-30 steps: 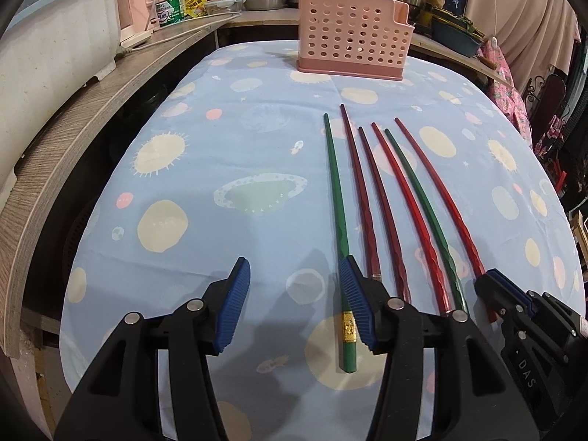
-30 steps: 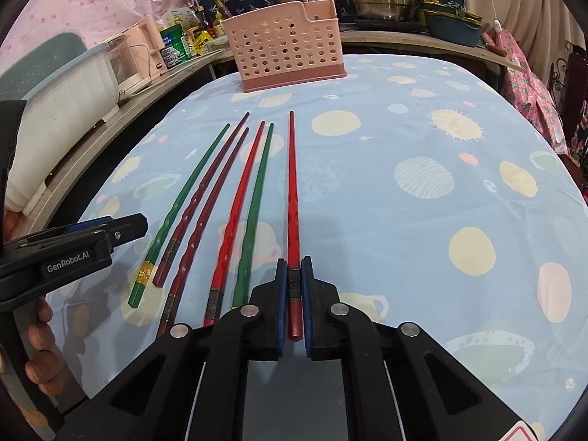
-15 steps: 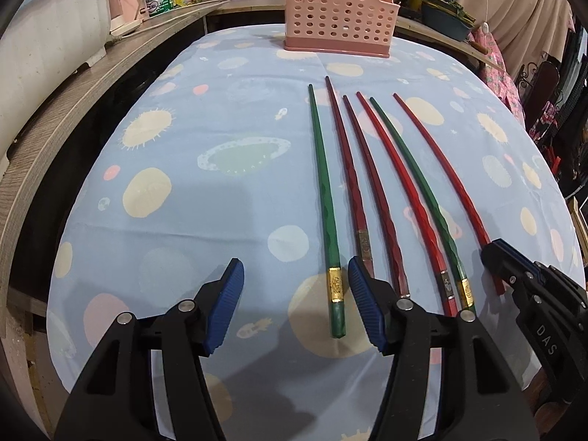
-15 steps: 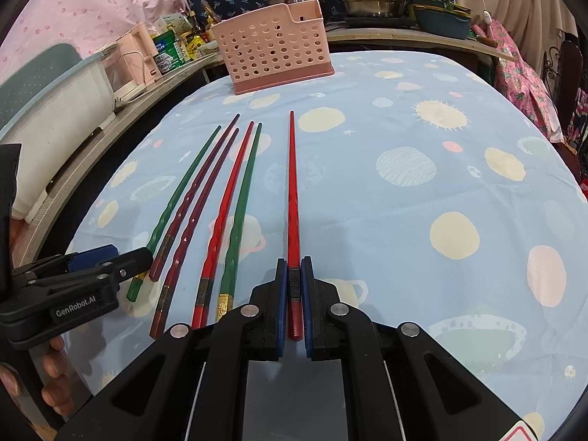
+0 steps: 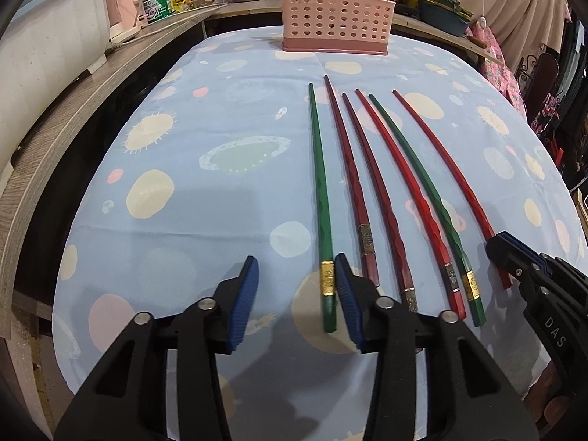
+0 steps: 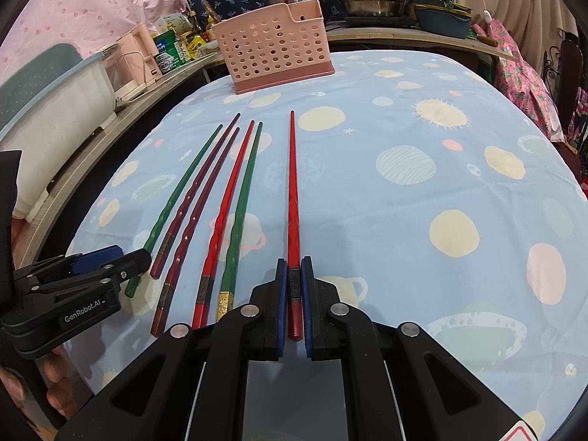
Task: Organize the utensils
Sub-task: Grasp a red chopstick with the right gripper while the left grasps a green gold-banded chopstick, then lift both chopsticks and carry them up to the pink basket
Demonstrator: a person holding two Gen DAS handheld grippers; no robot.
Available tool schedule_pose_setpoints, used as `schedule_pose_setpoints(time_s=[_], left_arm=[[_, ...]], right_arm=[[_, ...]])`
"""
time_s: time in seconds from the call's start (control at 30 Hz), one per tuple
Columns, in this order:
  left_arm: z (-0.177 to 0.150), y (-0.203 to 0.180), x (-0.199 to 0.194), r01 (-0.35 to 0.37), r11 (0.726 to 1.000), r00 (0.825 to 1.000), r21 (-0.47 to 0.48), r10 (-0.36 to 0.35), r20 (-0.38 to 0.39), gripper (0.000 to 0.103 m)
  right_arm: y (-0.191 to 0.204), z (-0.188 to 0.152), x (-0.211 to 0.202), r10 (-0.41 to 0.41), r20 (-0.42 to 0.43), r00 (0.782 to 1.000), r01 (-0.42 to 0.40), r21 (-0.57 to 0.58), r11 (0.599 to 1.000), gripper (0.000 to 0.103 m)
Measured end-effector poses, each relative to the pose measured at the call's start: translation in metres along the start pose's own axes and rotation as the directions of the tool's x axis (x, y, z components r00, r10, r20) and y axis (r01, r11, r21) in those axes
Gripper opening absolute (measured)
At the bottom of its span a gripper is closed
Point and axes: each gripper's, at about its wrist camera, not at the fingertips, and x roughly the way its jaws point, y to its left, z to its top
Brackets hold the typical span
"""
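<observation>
Now my right gripper (image 6: 294, 290) clamps the red chopstick (image 6: 293, 198); left gripper (image 5: 296, 297), jaws apart, should straddle the green chopstick (image 5: 320, 191) squarely before closing.

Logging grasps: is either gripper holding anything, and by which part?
Right gripper is shut on the red chopstick at its thick banded end. Left gripper is open, holding nothing, astride the green chopstick.

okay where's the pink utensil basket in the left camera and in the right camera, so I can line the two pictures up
Left wrist: pink utensil basket at top centre, at the table's far end, beyond the chopstick tips.
Right wrist: the basket at top, left of centre, seen at an angle.
Shared landmark: the bright red chopstick clamped in the right gripper, rightmost of the six.
</observation>
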Motion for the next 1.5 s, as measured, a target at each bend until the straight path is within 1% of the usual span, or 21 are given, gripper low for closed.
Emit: schedule_pose_setpoints(time_s=[0.03, 0.1, 0.17, 0.27, 0.47, 0.63, 0.77, 0.97, 1.17, 1.5], left_arm=[[0.0, 0.0, 0.0, 0.001, 1.0, 1.0, 0.0, -0.001, 0.001, 0.032], [0.0, 0.002, -0.001, 0.003, 1.0, 1.0, -0.004, -0.003, 0.002, 0.028], [0.0, 0.003, -0.001, 0.0, 1.0, 1.0, -0.004, 0.0, 0.001, 0.017], [0.001, 0.006, -0.001, 0.018, 1.0, 1.0, -0.013, -0.018, -0.005, 0.008], [0.001, 0.011, -0.002, 0.048, 0.998, 0.999, -0.032, -0.049, -0.018, 0.007], [0.002, 0.015, -0.002, 0.051, 0.998, 0.998, -0.047, -0.052, -0.024, 0.007], [0.005, 0.019, -0.007, 0.049, 0.997, 0.999, -0.057, -0.05, -0.016, 0.007], [0.015, 0.025, -0.023, 0.057, 0.996, 0.998, -0.075, -0.056, 0.021, 0.007], [0.031, 0.029, -0.041, 0.065, 0.995, 0.996, -0.08, -0.059, 0.071, 0.007], [0.07, 0.04, -0.069, 0.068, 0.992, 0.985, -0.105, -0.05, 0.167, 0.007]], right_arm=[[0.0, 0.0, 0.0, 0.001, 0.0, 1.0, -0.001, 0.001, 1.0, 0.007], [-0.001, -0.001, -0.001, 0.002, 0.001, 1.0, -0.002, 0.002, 1.0, 0.007], [0.0, 0.0, 0.0, 0.001, 0.001, 1.0, -0.001, 0.001, 1.0, 0.007], [0.0, -0.001, -0.001, 0.002, 0.001, 1.0, -0.002, 0.002, 1.0, 0.007], [0.0, -0.001, -0.002, 0.001, -0.001, 1.0, -0.001, 0.0, 1.0, 0.007], [0.002, -0.002, -0.007, 0.003, 0.012, 1.0, -0.003, 0.002, 1.0, 0.007], [0.001, 0.003, -0.018, 0.007, 0.05, 0.999, -0.008, 0.011, 1.0, 0.007], [-0.002, 0.017, -0.036, 0.017, 0.1, 0.995, -0.02, 0.025, 0.999, 0.007], [-0.005, 0.042, -0.058, 0.015, 0.186, 0.982, -0.021, 0.032, 0.999, 0.007], [-0.018, 0.091, -0.087, 0.02, 0.316, 0.949, -0.041, 0.061, 0.997, 0.007]])
